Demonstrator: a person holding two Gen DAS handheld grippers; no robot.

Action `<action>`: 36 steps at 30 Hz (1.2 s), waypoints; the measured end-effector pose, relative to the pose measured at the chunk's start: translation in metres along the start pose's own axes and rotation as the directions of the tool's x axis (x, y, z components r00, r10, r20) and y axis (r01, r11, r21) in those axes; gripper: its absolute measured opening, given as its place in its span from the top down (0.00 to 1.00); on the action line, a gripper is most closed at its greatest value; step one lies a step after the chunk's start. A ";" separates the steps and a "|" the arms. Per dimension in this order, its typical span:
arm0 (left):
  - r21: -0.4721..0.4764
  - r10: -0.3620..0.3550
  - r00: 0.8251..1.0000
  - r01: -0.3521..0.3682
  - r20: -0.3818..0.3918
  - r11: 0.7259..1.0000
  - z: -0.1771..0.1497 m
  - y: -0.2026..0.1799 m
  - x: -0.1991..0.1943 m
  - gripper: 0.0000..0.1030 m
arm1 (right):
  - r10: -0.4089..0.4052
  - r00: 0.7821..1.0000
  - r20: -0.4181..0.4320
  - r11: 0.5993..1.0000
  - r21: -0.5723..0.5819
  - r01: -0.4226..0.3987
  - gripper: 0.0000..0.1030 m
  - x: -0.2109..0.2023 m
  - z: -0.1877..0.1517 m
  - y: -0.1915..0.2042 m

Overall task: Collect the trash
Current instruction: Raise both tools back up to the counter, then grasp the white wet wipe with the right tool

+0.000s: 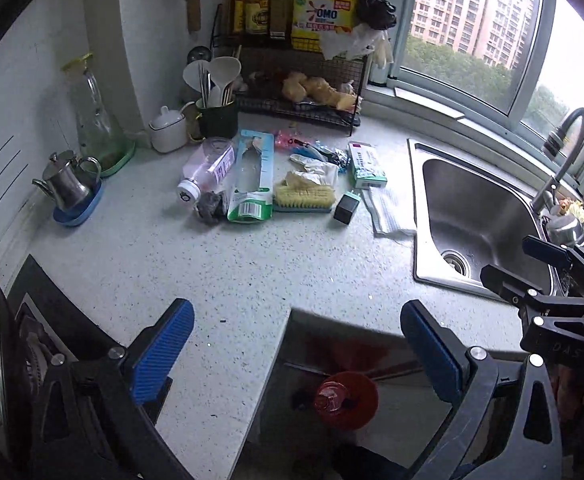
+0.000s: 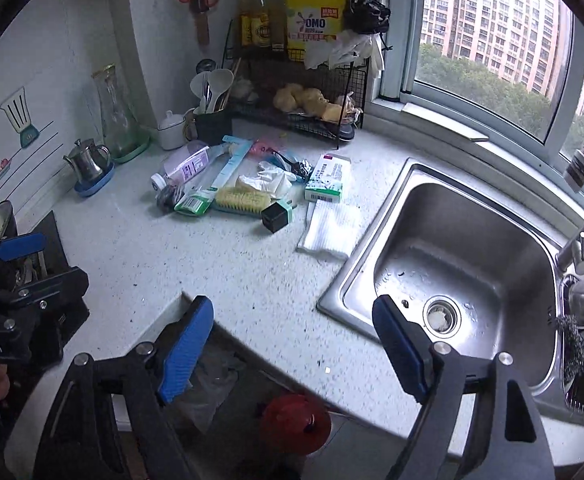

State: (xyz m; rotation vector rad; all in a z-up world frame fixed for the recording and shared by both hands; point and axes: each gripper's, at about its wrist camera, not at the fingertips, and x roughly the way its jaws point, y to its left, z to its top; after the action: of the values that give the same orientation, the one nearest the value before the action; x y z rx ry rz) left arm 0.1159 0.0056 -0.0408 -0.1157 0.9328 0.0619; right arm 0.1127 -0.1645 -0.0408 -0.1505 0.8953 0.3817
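Speckled worktop (image 1: 220,264) is running along a kitchen corner toward a steel sink (image 2: 471,248) and a window. Nearest, the left gripper (image 1: 297,344) and right gripper (image 2: 293,346) are both hovering over the worktop's front edge, jaws spread wide and holding nothing. Below that edge, a red round object (image 2: 295,424) is showing on the floor; whether it is a bin I cannot tell.

Further in, the trash is lying in one loose heap, well apart from both grippers: a torn green-and-blue package (image 1: 252,176), an emptied-looking clear bottle (image 1: 208,168) just beside it, crumpled tissue (image 2: 272,178), bright wrappers (image 1: 315,152), a white-and-green carton (image 2: 325,180) and a small black box (image 2: 276,215). A yellow scrub brush (image 1: 303,196) and a folded white cloth (image 2: 329,232) are sitting alongside, likely keepers.

Judgement: collection is barely begun; every piece looks untouched.

Farthest, a yellow jug (image 1: 325,8) on the wire rack (image 1: 303,80) is reading "OMO". The left gripper's body in the right view is reading "Robot.AI".
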 end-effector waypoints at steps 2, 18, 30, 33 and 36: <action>-0.011 0.030 0.999 -0.030 -0.016 0.999 0.008 0.002 0.008 0.00 | 0.013 1.000 -0.011 1.000 -0.013 -0.013 0.21 0.017 0.015 -0.007; 0.010 0.058 0.993 -0.058 -0.104 0.998 0.059 0.042 0.081 0.00 | 0.022 0.983 -0.180 0.999 -0.034 -0.028 0.05 0.135 0.084 -0.038; 0.003 -0.079 0.985 0.081 -0.156 0.997 0.092 0.080 0.141 0.00 | -0.040 0.947 -0.318 0.998 0.027 0.051 0.05 0.210 0.090 -0.052; -0.002 -0.087 0.982 0.088 -0.166 0.996 0.096 0.086 0.150 0.00 | -0.037 0.941 -0.336 0.997 0.046 0.056 0.05 0.218 0.089 -0.055; -0.005 -0.079 0.981 0.080 -0.178 0.997 0.099 0.093 0.157 0.00 | -0.031 0.935 -0.354 0.997 0.052 0.052 0.05 0.225 0.086 -0.056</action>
State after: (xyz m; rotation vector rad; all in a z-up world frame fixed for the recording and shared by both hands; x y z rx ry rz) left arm 0.2787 0.1104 -0.1156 -0.1583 1.1063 -0.0242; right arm 0.3236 -0.1327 -0.1654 -0.1852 1.2562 0.2912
